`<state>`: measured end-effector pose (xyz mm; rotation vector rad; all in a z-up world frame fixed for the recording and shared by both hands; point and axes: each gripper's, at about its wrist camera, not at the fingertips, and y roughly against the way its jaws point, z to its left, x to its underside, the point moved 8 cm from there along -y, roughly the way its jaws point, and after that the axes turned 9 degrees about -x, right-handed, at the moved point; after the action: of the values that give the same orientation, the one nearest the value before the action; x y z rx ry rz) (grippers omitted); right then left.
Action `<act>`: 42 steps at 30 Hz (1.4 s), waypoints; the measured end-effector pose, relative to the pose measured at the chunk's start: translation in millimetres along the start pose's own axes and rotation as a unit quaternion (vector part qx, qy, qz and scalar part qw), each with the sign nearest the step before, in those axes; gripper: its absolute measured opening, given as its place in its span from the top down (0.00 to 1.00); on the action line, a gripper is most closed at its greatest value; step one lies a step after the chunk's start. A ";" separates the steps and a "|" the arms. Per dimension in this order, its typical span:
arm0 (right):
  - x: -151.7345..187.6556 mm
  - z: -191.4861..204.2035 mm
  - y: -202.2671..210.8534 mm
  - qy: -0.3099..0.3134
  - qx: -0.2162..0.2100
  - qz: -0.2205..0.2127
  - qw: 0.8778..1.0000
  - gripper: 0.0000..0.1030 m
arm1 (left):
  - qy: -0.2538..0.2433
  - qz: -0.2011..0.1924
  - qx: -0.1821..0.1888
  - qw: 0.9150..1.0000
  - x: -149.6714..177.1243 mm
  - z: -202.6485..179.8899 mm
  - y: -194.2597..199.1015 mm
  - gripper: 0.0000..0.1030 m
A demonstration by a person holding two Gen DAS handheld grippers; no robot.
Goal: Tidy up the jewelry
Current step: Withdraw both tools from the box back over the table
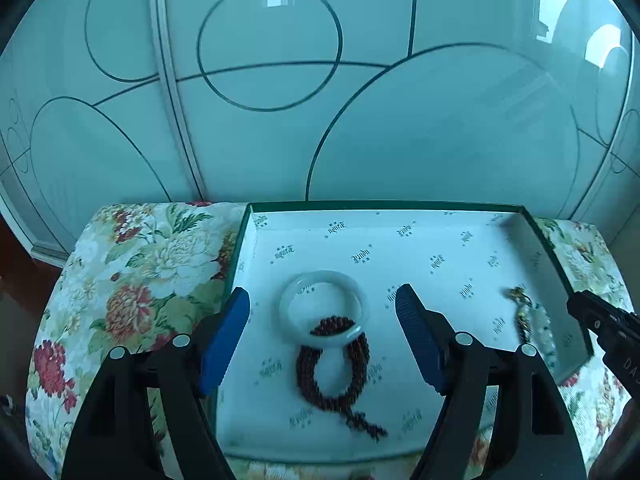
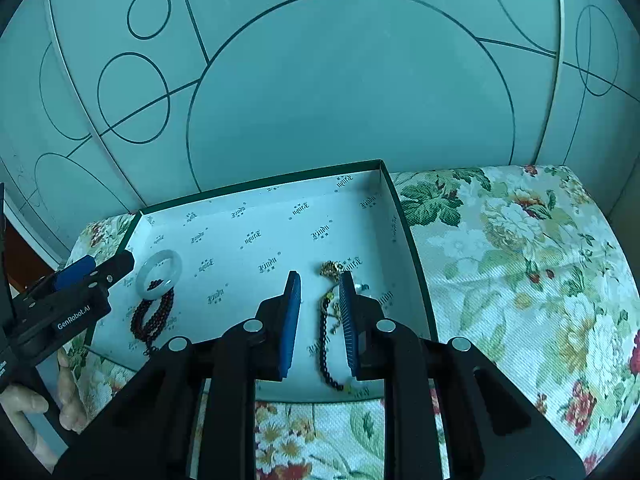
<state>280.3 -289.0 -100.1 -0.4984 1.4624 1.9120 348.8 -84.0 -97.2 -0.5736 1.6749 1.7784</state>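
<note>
Left hand-held gripper (image 1: 322, 312) hangs wide open and empty above the box (image 1: 400, 206), its blue pads flanking a pale bangle (image 1: 323, 307) and dark red beads (image 1: 334, 372) on the box floor without touching them; right hand-held gripper (image 2: 320, 300) stands with a narrow gap, a black bead strand (image 2: 325, 344) lying between the pads, gripped by neither. Box sits on a floral cloth (image 2: 520, 260) in front of a glass door (image 1: 280, 80). Bangle rests on top of the red beads at left; black strand with a gold charm (image 2: 331, 269) lies near the box's right wall.
</note>
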 end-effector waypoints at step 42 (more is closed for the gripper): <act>178.4 35.0 76.6 0.014 -0.015 0.074 0.997 0.80 | 0.058 0.074 -0.002 0.996 199.3 47.9 110.2 0.28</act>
<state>104.3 -217.7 -153.5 -0.4430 1.5291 2.0515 135.3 -8.3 -150.0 -0.5777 1.8354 1.8857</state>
